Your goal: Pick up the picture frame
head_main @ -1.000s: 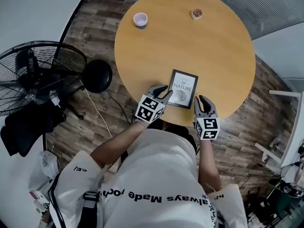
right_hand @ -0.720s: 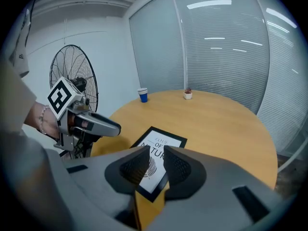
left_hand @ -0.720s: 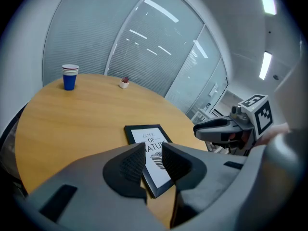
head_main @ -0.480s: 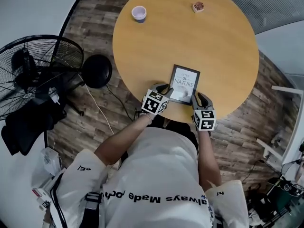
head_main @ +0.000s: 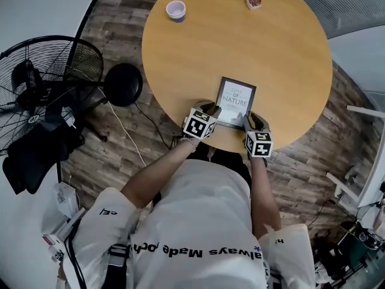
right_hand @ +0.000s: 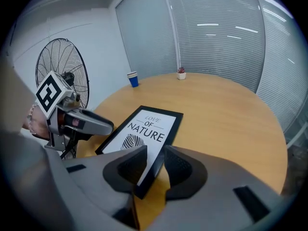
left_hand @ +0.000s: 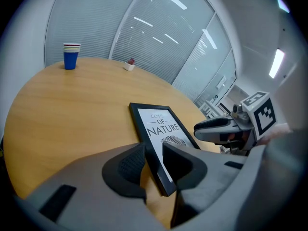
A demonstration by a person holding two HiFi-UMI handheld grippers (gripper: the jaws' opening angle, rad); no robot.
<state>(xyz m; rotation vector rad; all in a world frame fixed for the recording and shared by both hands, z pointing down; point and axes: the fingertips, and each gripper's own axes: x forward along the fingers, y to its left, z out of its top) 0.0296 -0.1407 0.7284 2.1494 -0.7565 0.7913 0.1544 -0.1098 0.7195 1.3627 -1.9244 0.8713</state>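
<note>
Table [head_main: 283,59] came first: round, wooden, with a big floor fan [head_main: 42,83] standing off its left side. The picture frame [head_main: 236,101] lay flat close to the near edge, right in front of you, print facing up.

Your left gripper [head_main: 209,109] straddled the frame's left rail by the near corner. Its jaws had just been opening, and the rail sat between them with neither pad pressing on it. Your right gripper [head_main: 253,121] straddled the right rail at the other near corner, also released, with wood showing between the outer pad and the rail. A paper cup [head_main: 175,9] and a small pot [head_main: 254,2] stood well apart from all this at the far edge.

My worry was the grip, since the frame was not yet held. Each inner pad hovered over the glass rather than beside the rail, so closing from there could have pinched only a thin lip and let the frame slip out as you lifted. If one side had closed before the other, the frame could have skidded across the smooth top. Uneven lifting could also have tipped it, and the near edge left little margin before it dropped to the floor.
</note>
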